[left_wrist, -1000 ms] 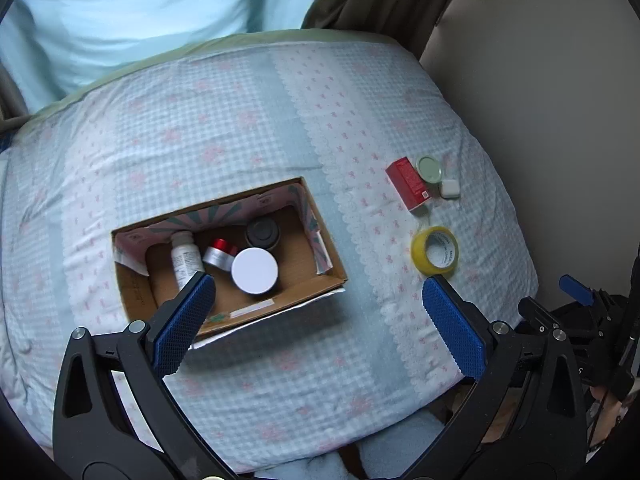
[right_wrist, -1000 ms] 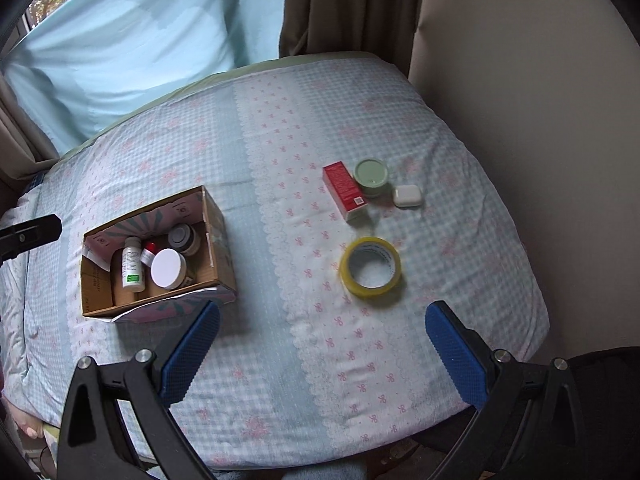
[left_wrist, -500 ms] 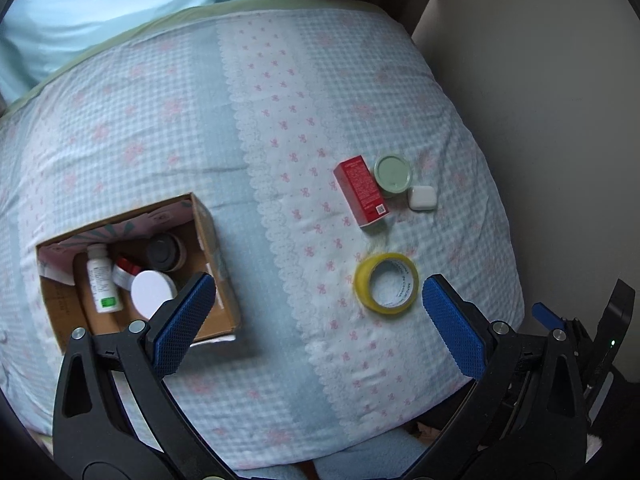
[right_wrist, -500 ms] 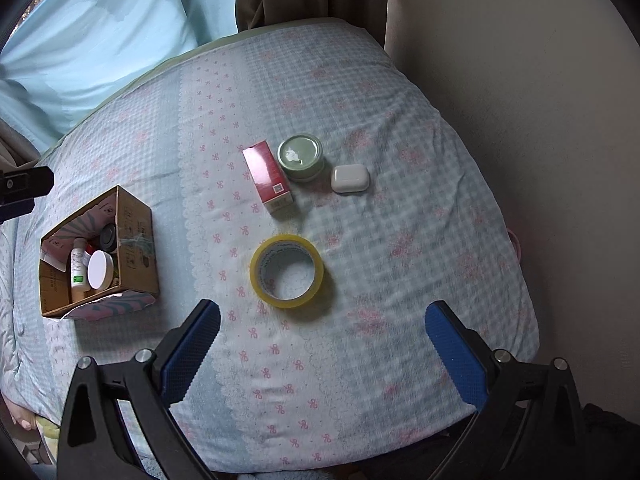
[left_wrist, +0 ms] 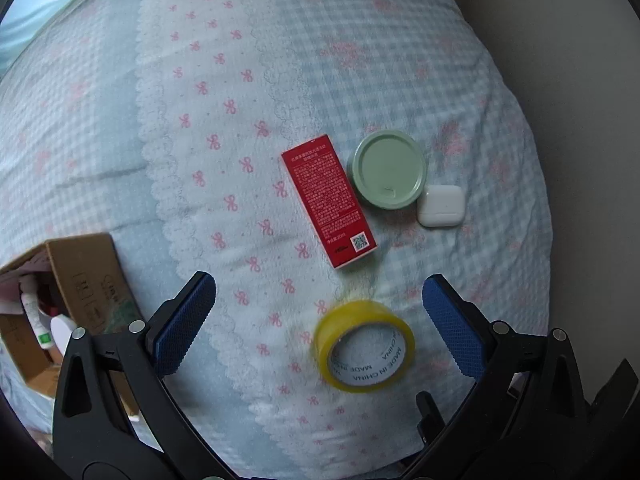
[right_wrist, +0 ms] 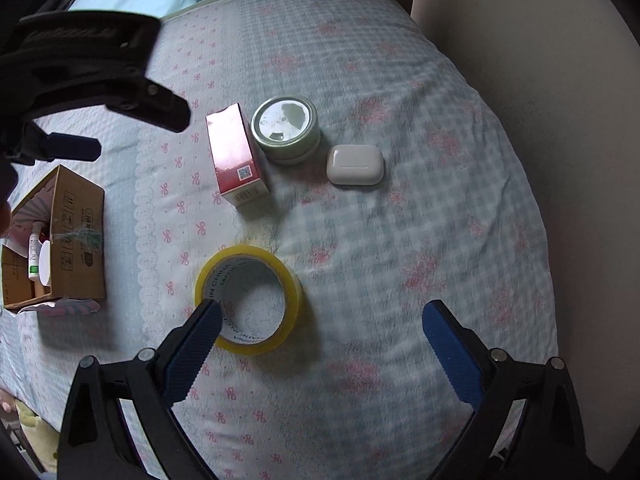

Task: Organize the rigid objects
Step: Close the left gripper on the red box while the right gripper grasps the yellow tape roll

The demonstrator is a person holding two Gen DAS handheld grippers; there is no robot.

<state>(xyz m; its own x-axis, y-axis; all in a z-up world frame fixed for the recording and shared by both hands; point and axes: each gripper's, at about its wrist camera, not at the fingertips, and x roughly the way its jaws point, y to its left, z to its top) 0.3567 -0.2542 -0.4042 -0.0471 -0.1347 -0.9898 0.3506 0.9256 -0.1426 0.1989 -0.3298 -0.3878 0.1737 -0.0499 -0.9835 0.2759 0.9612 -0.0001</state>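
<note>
On the patterned cloth lie a yellow tape roll [left_wrist: 365, 347] [right_wrist: 249, 299], a red box [left_wrist: 328, 199] [right_wrist: 236, 155], a green round tin [left_wrist: 387, 168] [right_wrist: 287, 129] and a white earbud case [left_wrist: 441, 205] [right_wrist: 355, 164]. My left gripper [left_wrist: 320, 322] is open, its jaws wide to either side of the tape roll, above it. My right gripper [right_wrist: 320, 348] is open and empty, its left finger [right_wrist: 192, 350] overlapping the tape roll's near edge. The left gripper's body also shows in the right wrist view [right_wrist: 88, 68].
A cardboard box [left_wrist: 60, 312] [right_wrist: 60, 240] holding bottles and jars stands at the left. A beige wall [right_wrist: 560, 80] runs along the table's right side. A curtain hangs at the far edge.
Both grippers have moved right and closer to the loose objects. The tape roll now lies between the left jaws; the cardboard box has slid to the left edge of both views.
</note>
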